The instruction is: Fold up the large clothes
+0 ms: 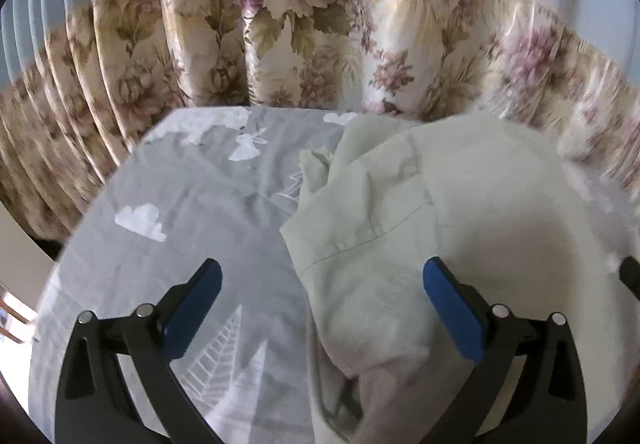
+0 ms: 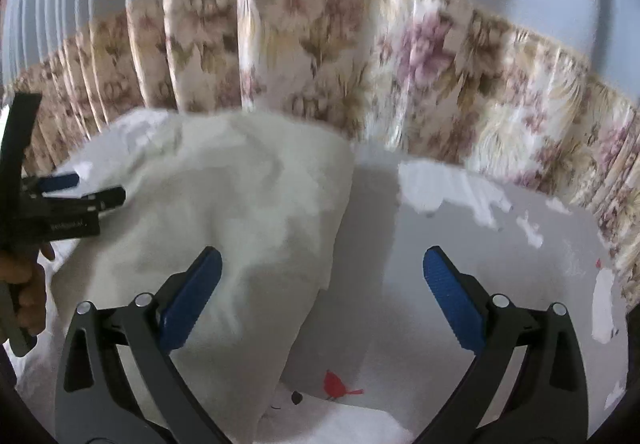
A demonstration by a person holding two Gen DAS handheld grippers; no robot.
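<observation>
Item: garment (image 1: 400, 212), pale cream, large, lying partly bunched on my bed sheet (image 1: 200, 204), toward the far edge by the floral curtain (image 1: 320, 24). A hemmed edge faces the left wrist view; one loose flap sits crumpled near the middle.

Item: left gripper (image 1: 322, 284), fingers spread wide, holding nothing. I hover it over the garment's near-left hem, one pad above bare sheet, the other above cloth, straddling the edge, probably to pinch it.

Item: right gripper (image 2: 322, 276), likewise spread and empty, over the garment's right edge, where cloth meets sheet. The left gripper (image 2: 80, 188) shows at the left of this view, with a hand (image 2: 24, 284) on its handle.

Judgement: folding barely begun; both edges need taking first.
</observation>
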